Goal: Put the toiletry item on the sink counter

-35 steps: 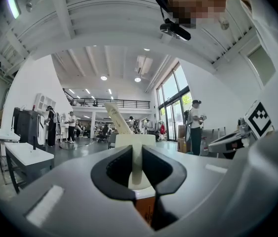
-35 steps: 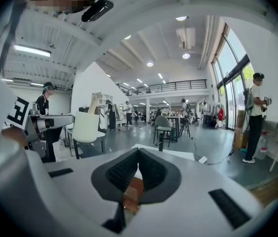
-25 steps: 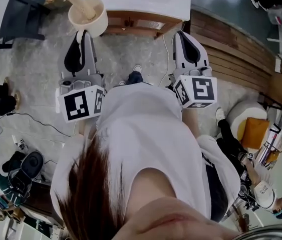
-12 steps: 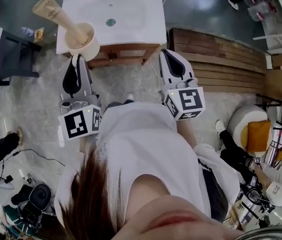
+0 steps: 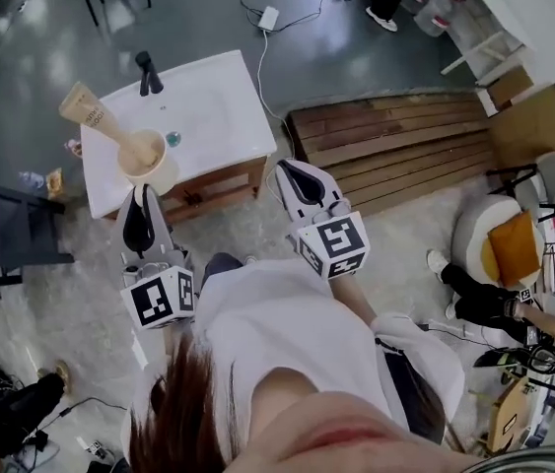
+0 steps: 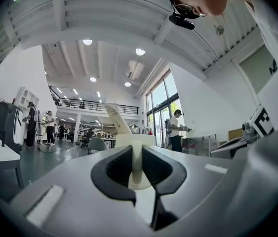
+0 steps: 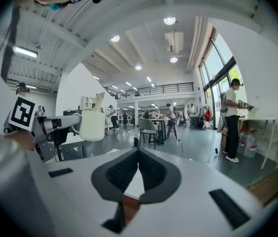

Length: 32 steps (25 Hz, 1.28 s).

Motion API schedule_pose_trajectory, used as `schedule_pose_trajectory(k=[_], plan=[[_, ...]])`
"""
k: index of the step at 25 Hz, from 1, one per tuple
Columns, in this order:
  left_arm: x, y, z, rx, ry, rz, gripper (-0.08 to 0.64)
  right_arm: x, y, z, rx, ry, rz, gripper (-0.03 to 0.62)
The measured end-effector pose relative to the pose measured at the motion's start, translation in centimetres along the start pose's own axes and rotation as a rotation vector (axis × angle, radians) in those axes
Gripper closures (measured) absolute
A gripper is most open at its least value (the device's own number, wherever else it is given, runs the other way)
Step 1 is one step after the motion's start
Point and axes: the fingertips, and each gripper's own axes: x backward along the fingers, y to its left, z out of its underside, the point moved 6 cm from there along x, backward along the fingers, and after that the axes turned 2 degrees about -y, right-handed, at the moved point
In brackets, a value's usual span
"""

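A cream cup [image 5: 152, 166] with a tan toothpaste tube [image 5: 90, 114] leaning out of it hangs over the front edge of the white sink counter [image 5: 213, 106]. My left gripper [image 5: 144, 191] is shut on the cup's handle. In the left gripper view the handle [image 6: 137, 162] stands between the jaws of the left gripper [image 6: 137, 147], with the tube [image 6: 116, 120] behind. A black faucet [image 5: 146, 72] and a drain [image 5: 173, 138] mark the basin. My right gripper [image 5: 289, 172] is level, right of the counter's front corner. It is shut and empty in the right gripper view [image 7: 138, 151], which shows the cup [image 7: 92, 125] to the left.
A wooden slatted platform [image 5: 395, 146] lies right of the counter. A dark table [image 5: 21, 235] stands to the left. A seated person [image 5: 479, 299] and a round stool with an orange cushion [image 5: 504, 244] are at the right. Cables and a power strip [image 5: 267, 18] lie beyond.
The whole counter with its faucet has come into view and sits farther left. The cup, still held, has shifted from the counter's front left corner to over its front edge. Both grippers moved forward.
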Motion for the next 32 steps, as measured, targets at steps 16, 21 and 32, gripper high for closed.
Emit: schedule_pose_trajectory(k=[16,21,32], plan=[[-5.0,4.9,-0.9,0.023,-0.030,0.110,0.512,-4.5,2.3,-2.6,-0.021,-0.039,0.107,0.588],[-6.0,7.8,-1.8,0.012,-0.033,0.122,0.512,-6.2,4.0,-3.6,-0.028,-0.043,0.125,0.588],[-5.3,14.1,-1.3,-0.013,-0.023,0.067,0.512,-11.1,6.6,-3.0,-0.028,-0.022,0.108,0.588]])
